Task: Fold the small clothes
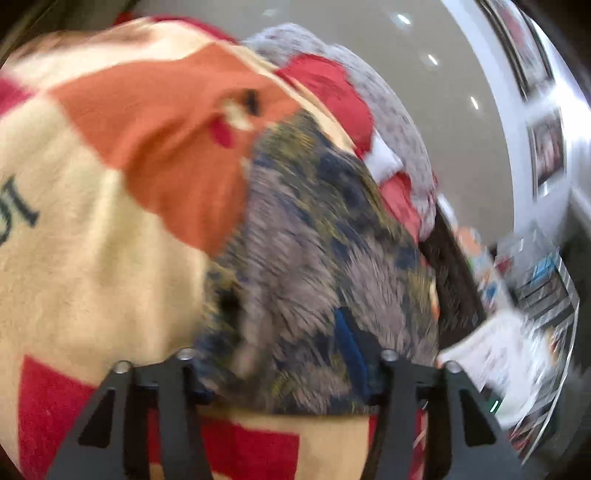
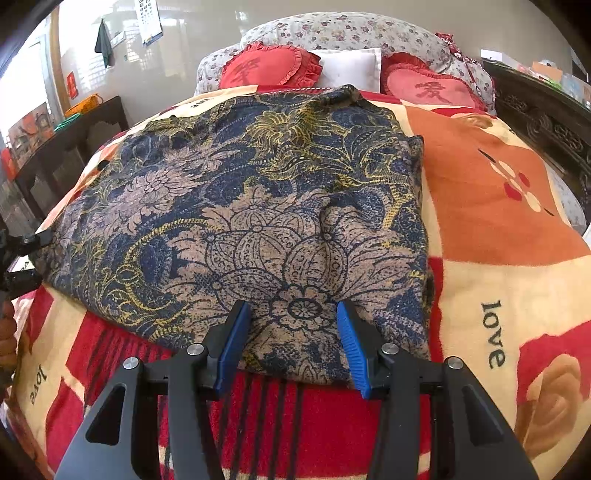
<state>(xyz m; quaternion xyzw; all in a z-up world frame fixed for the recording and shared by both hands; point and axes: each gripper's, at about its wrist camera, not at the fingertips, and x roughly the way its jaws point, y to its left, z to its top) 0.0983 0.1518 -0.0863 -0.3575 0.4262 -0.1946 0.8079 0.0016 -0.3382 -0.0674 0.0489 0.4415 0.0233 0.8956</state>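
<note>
A blue, tan and yellow floral garment (image 2: 258,206) lies spread flat on the bed blanket (image 2: 498,258). My right gripper (image 2: 291,332) is open, its blue pads (image 2: 232,339) resting over the garment's near hem with cloth between them. In the blurred left wrist view the same garment (image 1: 314,258) fills the middle. My left gripper (image 1: 284,369) is open at the garment's edge, with one blue pad (image 1: 351,350) showing. The left gripper also shows in the right wrist view (image 2: 22,258) at the garment's far left corner.
Two red heart cushions (image 2: 269,70), a white pillow (image 2: 351,66) and floral pillows (image 2: 351,33) lie at the head of the bed. A dark carved headboard or bed rail (image 2: 546,122) runs along the right. Dark furniture (image 2: 66,155) stands left.
</note>
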